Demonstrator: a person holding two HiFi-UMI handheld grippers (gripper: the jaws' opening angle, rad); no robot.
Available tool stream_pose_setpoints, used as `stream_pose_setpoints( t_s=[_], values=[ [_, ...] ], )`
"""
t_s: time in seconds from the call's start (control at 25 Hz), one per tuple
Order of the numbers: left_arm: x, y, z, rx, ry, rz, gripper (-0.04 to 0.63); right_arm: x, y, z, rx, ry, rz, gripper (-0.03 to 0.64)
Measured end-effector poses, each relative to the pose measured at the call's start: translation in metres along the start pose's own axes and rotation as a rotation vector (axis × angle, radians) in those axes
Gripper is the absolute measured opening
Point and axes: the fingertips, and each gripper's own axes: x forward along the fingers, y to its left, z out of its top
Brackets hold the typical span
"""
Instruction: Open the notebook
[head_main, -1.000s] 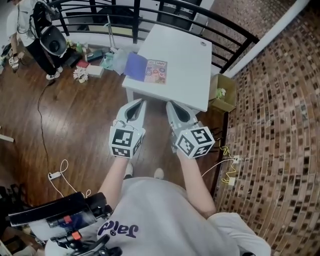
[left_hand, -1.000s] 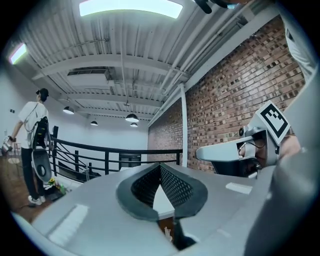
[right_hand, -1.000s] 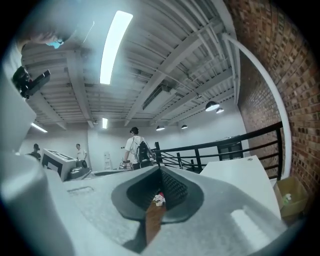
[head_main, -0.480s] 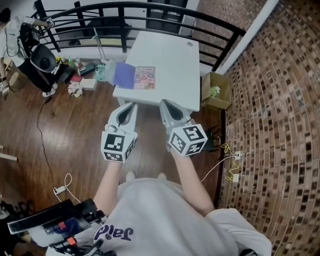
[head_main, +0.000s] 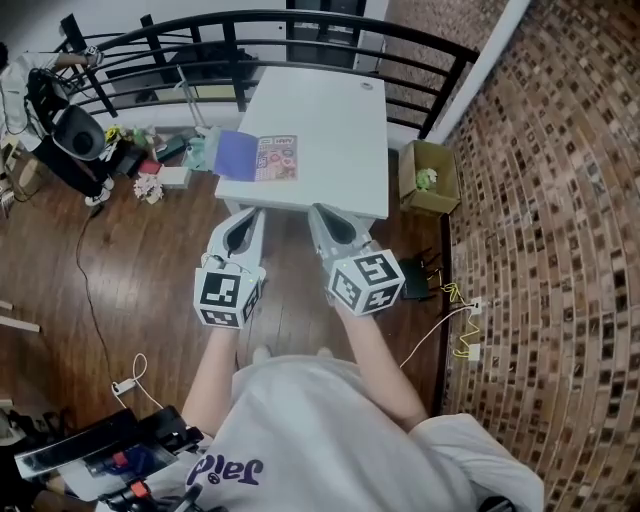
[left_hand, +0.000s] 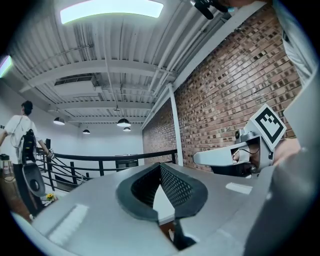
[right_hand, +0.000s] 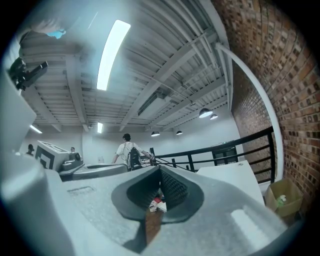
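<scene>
The notebook (head_main: 258, 157) lies flat at the near left corner of the white table (head_main: 330, 120). It shows a purple part at the left and a colourful printed part at the right. My left gripper (head_main: 252, 211) is held level just short of the table's near edge, below the notebook, its jaws shut on nothing. My right gripper (head_main: 316, 210) is beside it to the right, also shut and empty. In the left gripper view the left gripper (left_hand: 160, 165) has its tips together; in the right gripper view the right gripper (right_hand: 160, 170) does too.
A black railing (head_main: 250, 20) runs behind the table. An open cardboard box (head_main: 428, 178) stands on the floor to the table's right, beside the brick wall (head_main: 540, 200). Clutter (head_main: 150, 160) and a speaker (head_main: 78, 130) are on the floor at left. A person (right_hand: 127, 149) stands far off.
In the head view the table and both grippers have drifted left. The grippers still sit at the table's near edge, both shut as before.
</scene>
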Motion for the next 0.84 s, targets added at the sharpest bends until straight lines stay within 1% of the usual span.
stream_pose_setpoints(
  t_s=[0.16, 0.36, 0.6, 0.72, 0.84],
  values=[
    [0.001, -0.012, 0.001, -0.001, 0.024, 0.021, 0.015, -0.012, -0.008, -0.002, 0.002, 0.004, 0.013, -0.008],
    [0.001, -0.030, -0.001, 0.017, 0.012, 0.037, 0.015, -0.027, -0.021, -0.005, 0.015, 0.013, 0.027, -0.008],
    [0.006, -0.049, -0.009, 0.023, 0.031, 0.064, 0.015, -0.042, -0.035, -0.008, 0.020, 0.016, 0.053, -0.008],
    [0.005, -0.056, -0.019, 0.052, 0.055, 0.071, 0.015, -0.047, -0.044, -0.016, 0.030, 0.020, 0.055, -0.008],
    [-0.001, -0.056, -0.038, 0.063, 0.098, 0.076, 0.015, -0.043, -0.046, -0.035, 0.068, 0.046, 0.072, -0.008]
  ],
)
